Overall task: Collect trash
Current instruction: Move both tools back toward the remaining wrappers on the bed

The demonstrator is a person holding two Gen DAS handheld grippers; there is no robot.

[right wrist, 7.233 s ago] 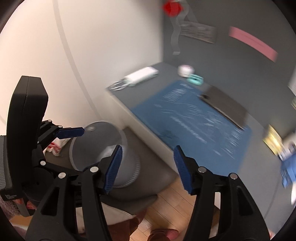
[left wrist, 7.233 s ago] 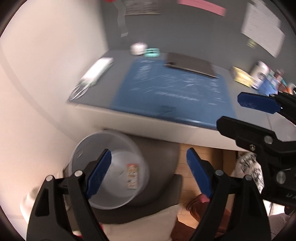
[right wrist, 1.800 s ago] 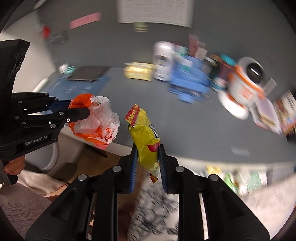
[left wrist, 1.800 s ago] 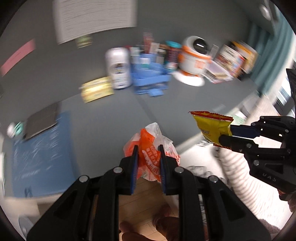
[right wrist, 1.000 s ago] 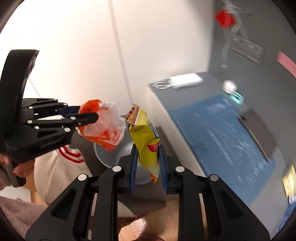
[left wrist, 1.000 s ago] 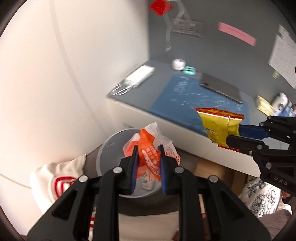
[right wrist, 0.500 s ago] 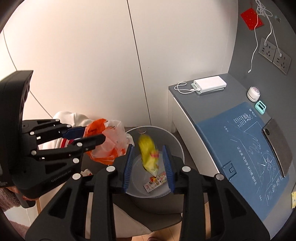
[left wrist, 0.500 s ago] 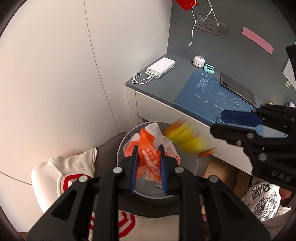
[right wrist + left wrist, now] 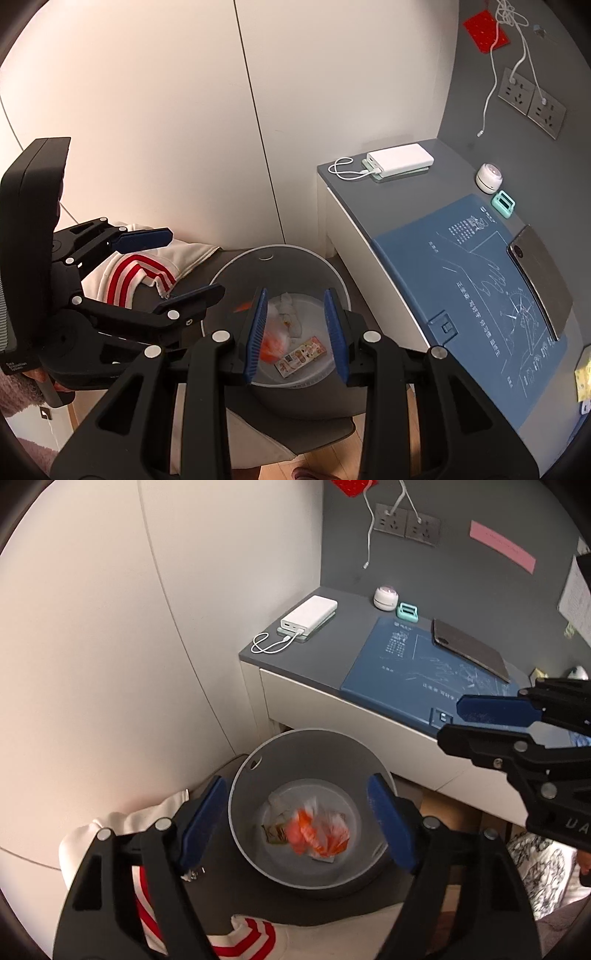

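Note:
A grey round trash bin point(image 9: 243, 782) stands on the floor beside the desk; it also shows in the right wrist view point(image 9: 334, 275). An orange and white plastic bag point(image 9: 314, 830) lies inside it, blurred, next to small wrappers point(image 9: 301, 356). My left gripper point(image 9: 297, 823) is open and empty above the bin. My right gripper point(image 9: 295, 328) is open and empty over the bin too. The right gripper also shows at the right of the left wrist view point(image 9: 491, 720). The left gripper also shows at the left of the right wrist view point(image 9: 166, 264).
A grey desk point(image 9: 332, 653) stands to the right with a blue mat point(image 9: 417, 672), a white power bank point(image 9: 308, 616), a tablet point(image 9: 469, 650) and small items. A white and red striped cloth point(image 9: 129, 269) lies left of the bin. A white wall is behind.
My left gripper opened and the orange bag dropped into the bin. The yellow chip bag released by the right gripper has fallen out of sight in the bin.

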